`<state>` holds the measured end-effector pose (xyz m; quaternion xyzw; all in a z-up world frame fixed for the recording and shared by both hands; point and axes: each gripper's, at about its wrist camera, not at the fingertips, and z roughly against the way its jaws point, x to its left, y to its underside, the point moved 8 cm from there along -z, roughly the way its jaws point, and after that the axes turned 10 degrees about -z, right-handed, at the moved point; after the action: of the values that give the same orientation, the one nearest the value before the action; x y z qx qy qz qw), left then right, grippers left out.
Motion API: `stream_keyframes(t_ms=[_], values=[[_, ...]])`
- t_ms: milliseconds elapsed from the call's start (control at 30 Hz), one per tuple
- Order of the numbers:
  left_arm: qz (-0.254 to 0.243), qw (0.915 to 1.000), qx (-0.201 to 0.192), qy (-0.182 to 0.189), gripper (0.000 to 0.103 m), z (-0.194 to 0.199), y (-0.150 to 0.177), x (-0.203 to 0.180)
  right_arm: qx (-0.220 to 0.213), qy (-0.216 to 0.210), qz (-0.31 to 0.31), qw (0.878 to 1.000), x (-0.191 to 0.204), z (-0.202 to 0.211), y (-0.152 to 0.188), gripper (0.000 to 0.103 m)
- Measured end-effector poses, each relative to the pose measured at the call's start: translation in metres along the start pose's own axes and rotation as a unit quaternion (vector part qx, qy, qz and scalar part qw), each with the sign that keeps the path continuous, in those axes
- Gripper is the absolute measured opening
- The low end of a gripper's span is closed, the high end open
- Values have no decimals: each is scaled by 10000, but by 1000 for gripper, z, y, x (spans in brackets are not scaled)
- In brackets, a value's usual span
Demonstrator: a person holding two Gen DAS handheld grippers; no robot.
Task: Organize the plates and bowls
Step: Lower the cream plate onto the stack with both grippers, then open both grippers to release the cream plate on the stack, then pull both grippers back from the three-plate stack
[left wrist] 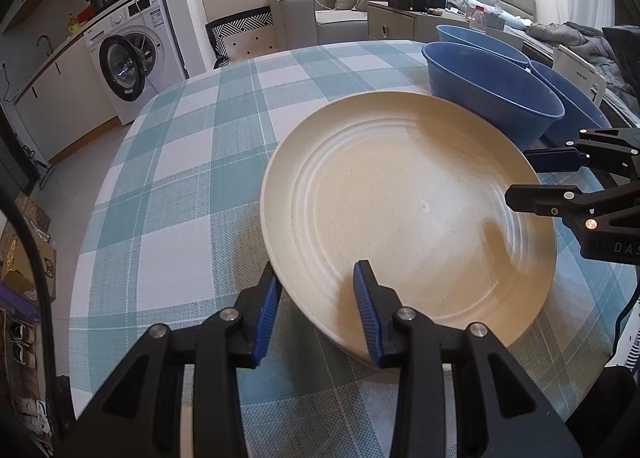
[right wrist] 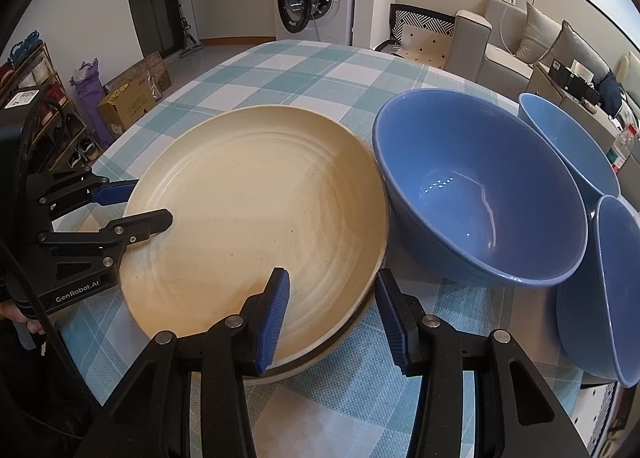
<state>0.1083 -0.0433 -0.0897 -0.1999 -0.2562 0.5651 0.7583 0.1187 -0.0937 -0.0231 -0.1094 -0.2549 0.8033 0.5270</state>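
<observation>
Left wrist view, with the right wrist view alongside: the cream plate (left wrist: 400,197) lies near the middle of the checked table (left wrist: 180,177). It sits on top of a lower plate (right wrist: 280,374), of which only a rim shows at 6 o'clock under a dark gap.

My left tongs (left wrist: 316,268) straddle the rim at the plate's 7 o'clock, one pad outside and one over the well. The pads stand narrowly apart and do not pinch the rim. My right tongs (right wrist: 332,273) straddle the opposite rim at 5 o'clock in their own view, somewhat wider and also gripping nothing.

I judge the plate stiff, fairly light, and smooth enough to slip from rubber pads. It looks breakable if dropped, or at least prone to clatter. The raised rim is the only place to take hold, and two opposite points would keep it level.

The nearest blue bowl (right wrist: 472,197) crowds the plate's 3 o'clock edge; I cannot tell whether they touch. A second bowl (right wrist: 560,137) stands behind it at 1 o'clock and a third bowl (right wrist: 608,298) at 4 o'clock, so any move to the right is blocked. The 9 to 12 o'clock side of the table is free of dishes.
</observation>
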Motion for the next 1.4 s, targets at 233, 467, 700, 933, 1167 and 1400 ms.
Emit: stream_keyframes(t_ms=[233, 467, 700, 933, 1167, 1400], values=[[-34, 10000, 23, 36, 41, -1, 1, -3, 6, -24, 5, 10000, 0, 0, 3, 48], [-24, 10000, 24, 73, 45, -1, 0, -4, 13, -44, 9, 10000, 1, 0, 4, 49], [-45, 9999, 12, 142, 50, 0, -1, -6, 11, -111, 35, 9999, 5, -1, 2, 57], [-61, 9998, -31, 213, 56, 4, -1, -7, -111, -111, 106, 9998, 13, 7, -4, 72], [-4, 9996, -124, 235, 69, 10, -4, -2, -139, -115, 119, 9998, 13, 11, -5, 82], [21, 9990, -289, 327, 80, 20, -8, -3, -162, -77, 164, 9997, 15, 15, -5, 89]])
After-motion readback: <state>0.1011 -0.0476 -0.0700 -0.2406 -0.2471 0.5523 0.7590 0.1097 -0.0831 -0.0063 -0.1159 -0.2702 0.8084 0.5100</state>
